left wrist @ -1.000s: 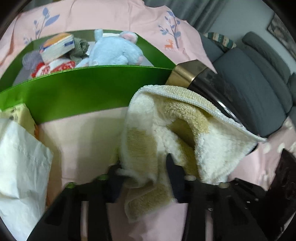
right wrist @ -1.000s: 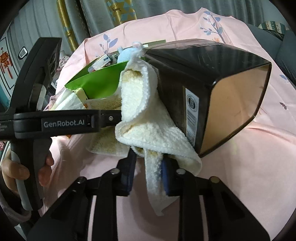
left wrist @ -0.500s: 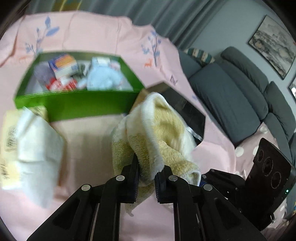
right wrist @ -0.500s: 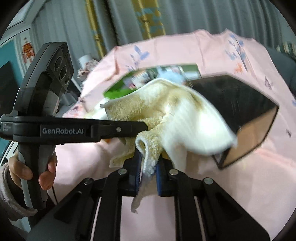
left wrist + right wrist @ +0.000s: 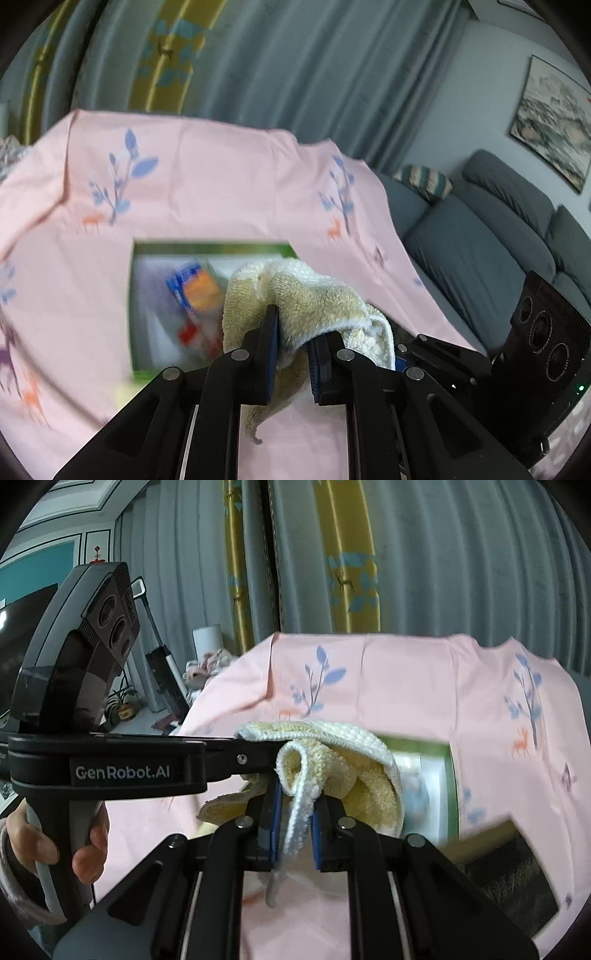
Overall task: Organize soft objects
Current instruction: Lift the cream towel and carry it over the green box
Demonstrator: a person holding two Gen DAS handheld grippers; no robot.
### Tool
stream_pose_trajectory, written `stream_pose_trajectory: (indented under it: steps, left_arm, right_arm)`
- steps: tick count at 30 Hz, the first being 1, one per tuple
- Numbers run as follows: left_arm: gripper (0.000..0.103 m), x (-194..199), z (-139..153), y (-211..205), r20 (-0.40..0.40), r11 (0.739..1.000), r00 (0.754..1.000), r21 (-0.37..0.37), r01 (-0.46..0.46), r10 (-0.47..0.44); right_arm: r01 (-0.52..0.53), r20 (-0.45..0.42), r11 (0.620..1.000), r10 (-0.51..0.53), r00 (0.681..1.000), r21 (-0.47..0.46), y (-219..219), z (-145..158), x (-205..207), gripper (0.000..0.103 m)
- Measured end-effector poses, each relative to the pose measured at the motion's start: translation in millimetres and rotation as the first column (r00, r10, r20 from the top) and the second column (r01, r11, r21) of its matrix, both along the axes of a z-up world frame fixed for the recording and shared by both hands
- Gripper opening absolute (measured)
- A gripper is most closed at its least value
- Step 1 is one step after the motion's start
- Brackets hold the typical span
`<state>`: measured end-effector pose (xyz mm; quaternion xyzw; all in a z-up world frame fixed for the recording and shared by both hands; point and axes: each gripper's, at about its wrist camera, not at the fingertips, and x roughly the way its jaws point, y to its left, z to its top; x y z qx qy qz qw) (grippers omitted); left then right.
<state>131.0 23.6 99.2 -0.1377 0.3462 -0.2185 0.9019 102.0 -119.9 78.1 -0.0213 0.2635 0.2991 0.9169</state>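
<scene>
Left gripper (image 5: 293,345) and right gripper (image 5: 295,825) jaws both clamp the towel (image 5: 314,302); bunched, its tail hangs downward.

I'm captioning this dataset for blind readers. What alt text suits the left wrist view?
The left gripper holds a cream and yellow towel between its jaws, lifted above a pink tablecloth. Behind the towel lies a blurred green box of items; a grey sofa stands at right.
</scene>
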Motion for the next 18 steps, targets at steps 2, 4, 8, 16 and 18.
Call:
stream_pose_trajectory:
  steps: [2, 4, 8, 16, 18]
  left_arm:
    - [0.013, 22.1, 7.0, 4.8, 0.012, 1.0, 1.0, 0.004, -0.022, 0.022]
    - [0.013, 41.0, 9.3, 11.6, 0.009, 0.999, 0.999, 0.003, -0.043, 0.043]
    - [0.013, 71.5, -0.7, 13.5, -0.016, 0.998, 0.998, 0.023, -0.066, 0.066]
    - [0.013, 108.7, -48.2, 8.0, -0.116, 0.989, 0.986, 0.1, -0.108, 0.12]
    - [0.013, 115.5, -63.1, 7.1, -0.163, 0.987, 0.979, 0.122, -0.103, 0.122]
  right_arm:
    - [0.004, 0.012, 1.0, -0.004, 1.0, 0.001, 7.7, 8.9, 19.7, 0.013]
    - [0.007, 0.009, 1.0, -0.007, 1.0, 0.006, 13.0, 14.4, 41.3, 0.013]
    - [0.027, -0.016, 1.0, -0.027, 1.0, -0.017, 21.4, 10.0, 75.7, 0.013]
    - [0.076, -0.141, 0.989, -0.094, 0.986, -0.126, 32.8, -37.6, 123.3, 0.016]
    - [0.092, -0.209, 0.984, -0.123, 0.97, -0.151, 30.3, -54.9, 133.1, 0.017]
